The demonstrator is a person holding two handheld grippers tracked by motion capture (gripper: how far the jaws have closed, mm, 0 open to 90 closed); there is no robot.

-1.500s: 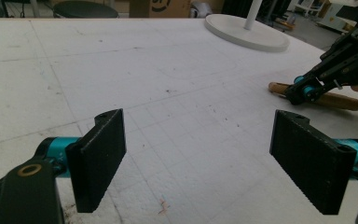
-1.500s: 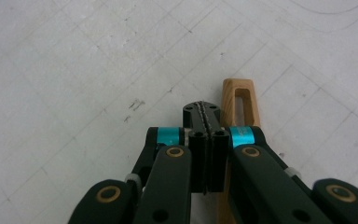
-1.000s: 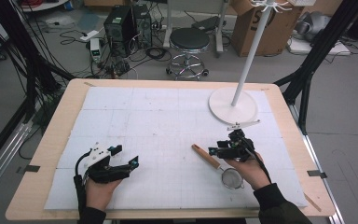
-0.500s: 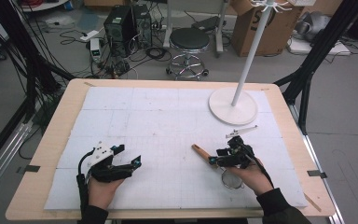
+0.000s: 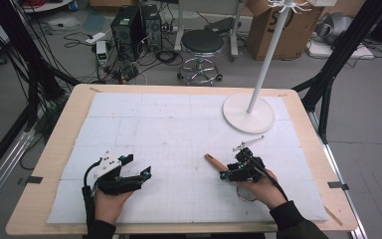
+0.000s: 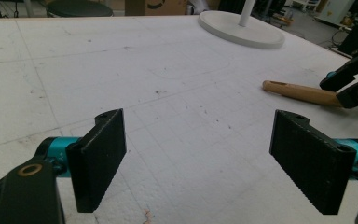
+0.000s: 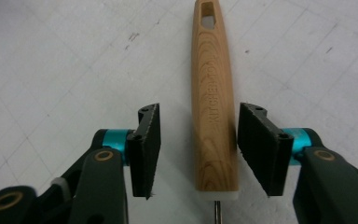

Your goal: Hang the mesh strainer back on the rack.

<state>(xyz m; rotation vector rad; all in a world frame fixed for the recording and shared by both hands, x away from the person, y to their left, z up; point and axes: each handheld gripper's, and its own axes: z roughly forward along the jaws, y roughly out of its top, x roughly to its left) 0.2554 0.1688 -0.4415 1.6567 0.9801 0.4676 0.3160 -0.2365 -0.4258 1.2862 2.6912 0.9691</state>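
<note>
Fingers of the right gripper stand open on either side of a wooden handle, one pad just beside its right flank and the other a little apart on its left, so nothing is gripped yet. From the handle's white end a thin metal stem leads back under the gripper, and in the high view a round metal ring, which looks like a small strainer, lies partly under the right hand near the bench's front edge, right of its middle. The handle points away from the hand toward the bench's centre. The left gripper hovers low over the white mat near the front left corner, its 2 fingers spread wide and empty; in its view the handle lies well apart, toward the right. My judgement is that the work is at its very start: the approach to the handle is made and the fingers are lined up around it, but closing, lifting and carrying are all left to do. A white stand with hooks at its top rises near the bench's far right corner, and may be where the utensil is meant to hang, though that is a guess. Burnt into the wood along the handle is lettering that reads roughly "KITCHEN TOOL"; the last letters are hard to make out.
</note>
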